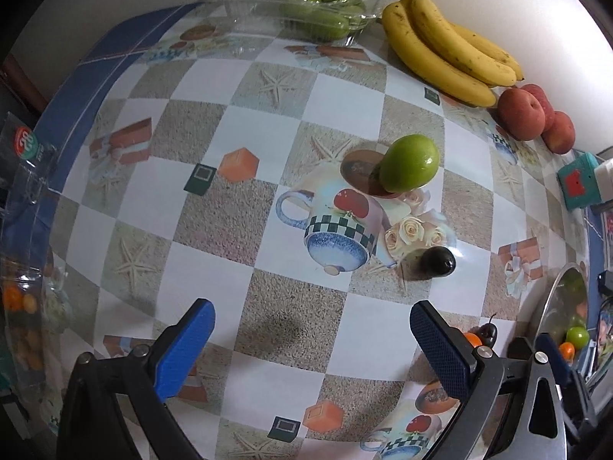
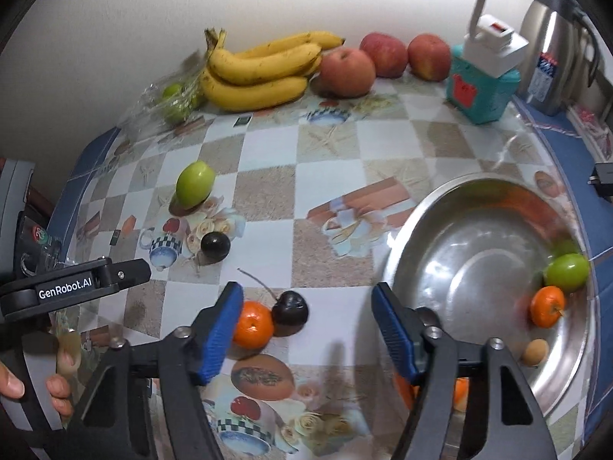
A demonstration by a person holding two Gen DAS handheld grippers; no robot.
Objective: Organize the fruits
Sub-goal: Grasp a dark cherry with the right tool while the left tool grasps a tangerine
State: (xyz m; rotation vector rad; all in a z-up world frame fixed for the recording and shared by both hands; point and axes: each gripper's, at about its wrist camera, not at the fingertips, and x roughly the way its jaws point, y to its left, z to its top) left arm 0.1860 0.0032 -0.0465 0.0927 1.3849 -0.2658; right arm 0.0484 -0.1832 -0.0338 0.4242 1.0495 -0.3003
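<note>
Two containers hold fruit. Steel bowl (image 2: 440, 237), the landmark, sits on the checked surface (image 2: 268, 188); inside it lie a green fruit (image 2: 567, 271), a small orange (image 2: 547, 306) just beside that fruit, and a pale tan fruit (image 2: 535, 352) nearer the camera. A further orange patch shows behind the right gripper's finger; what it is cannot be told. Clear plastic tray (image 1: 306, 15), far from the bowl by the wall, contains several green fruits. Loose on the surface beside the bowl: an orange (image 2: 253, 324) touching a dark cherry (image 2: 290, 308); farther off, a dark round fruit (image 2: 215, 244) and a green fruit (image 2: 194, 184). Bananas (image 2: 260, 73) and three apples (image 2: 346, 71) line the wall beyond the bowl. Right gripper (image 2: 306, 329): jaws wide, empty, at the bowl's rim. Left gripper (image 1: 312, 349): jaws wide, empty, above the surface.
</note>
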